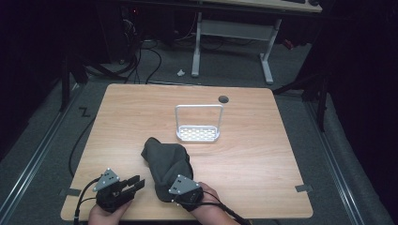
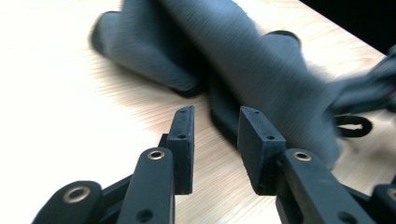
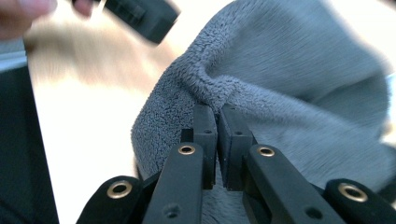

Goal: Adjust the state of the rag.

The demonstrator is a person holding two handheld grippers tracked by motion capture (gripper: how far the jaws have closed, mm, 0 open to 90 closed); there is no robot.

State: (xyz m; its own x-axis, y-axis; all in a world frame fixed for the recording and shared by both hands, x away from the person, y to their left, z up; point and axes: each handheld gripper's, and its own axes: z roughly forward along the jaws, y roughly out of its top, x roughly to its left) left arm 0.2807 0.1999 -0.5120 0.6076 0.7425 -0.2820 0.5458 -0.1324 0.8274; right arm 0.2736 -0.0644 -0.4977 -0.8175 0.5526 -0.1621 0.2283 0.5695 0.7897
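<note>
meanwhile right tongs (image 3: 217,114) pinching grey cloth (image 1: 165,161); left tongs (image 2: 215,122) released; white rack (image 1: 198,134) bare.

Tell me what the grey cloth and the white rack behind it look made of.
The grey cloth, pinched by the right gripper, looks like soft fleece or microfibre: fuzzy matte nap, deep folds. The white rack looks like painted metal or plastic: stiff thin frame, perforated base; I can't tell which.

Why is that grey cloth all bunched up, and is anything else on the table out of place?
The grey cloth lies crumpled, not flat, because the right gripper is pinching a fold of it. The left gripper is open, beside the cloth without touching it. The white rack stands upright on the table. Nothing looks spilled or broken.
</note>
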